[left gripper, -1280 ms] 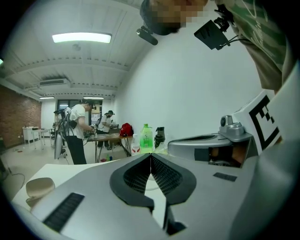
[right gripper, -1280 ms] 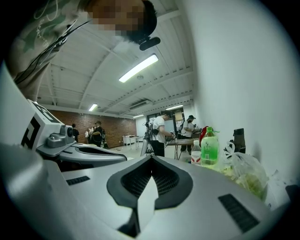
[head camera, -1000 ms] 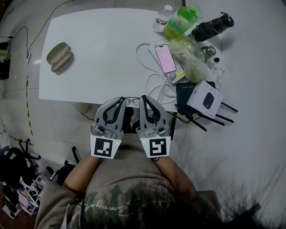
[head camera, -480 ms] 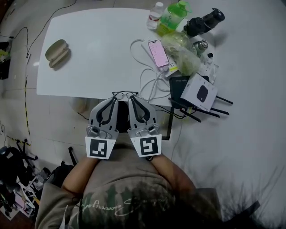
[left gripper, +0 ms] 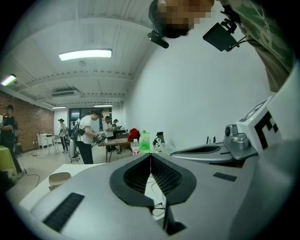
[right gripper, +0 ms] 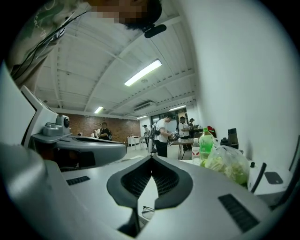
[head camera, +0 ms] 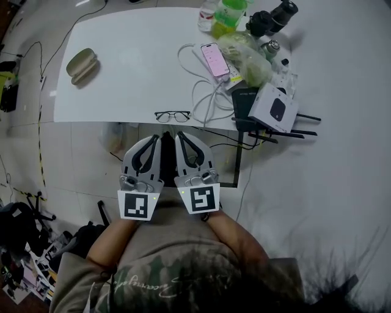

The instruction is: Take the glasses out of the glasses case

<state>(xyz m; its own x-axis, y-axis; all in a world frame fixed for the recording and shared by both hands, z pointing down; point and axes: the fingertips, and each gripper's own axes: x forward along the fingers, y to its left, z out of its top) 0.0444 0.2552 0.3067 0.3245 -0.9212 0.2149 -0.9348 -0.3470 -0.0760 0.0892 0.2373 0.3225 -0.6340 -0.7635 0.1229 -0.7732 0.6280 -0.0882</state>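
Note:
The black thin-framed glasses (head camera: 171, 115) lie unfolded on the white table (head camera: 134, 73), close to its near edge. They also show small between the jaws in the left gripper view (left gripper: 158, 207) and the right gripper view (right gripper: 147, 211). The beige glasses case (head camera: 81, 65) sits open at the table's far left, and it shows again in the left gripper view (left gripper: 58, 178). My left gripper (head camera: 157, 137) and right gripper (head camera: 180, 136) hang side by side off the table, short of the glasses. Both are shut with nothing in them, jaws meeting at the tips (left gripper: 150, 154) (right gripper: 151, 158).
A phone (head camera: 215, 60) with white cables, a green bottle (head camera: 227, 12), a plastic bag (head camera: 244, 58), a white box (head camera: 273, 110) and a black lens-like object (head camera: 272, 18) crowd the table's right end. Several people stand at tables (left gripper: 89, 136) far behind.
Both grippers have drawn back from the table toward the person. The glasses, which were at the fingertips a second ago, now lie apart from them on the table.

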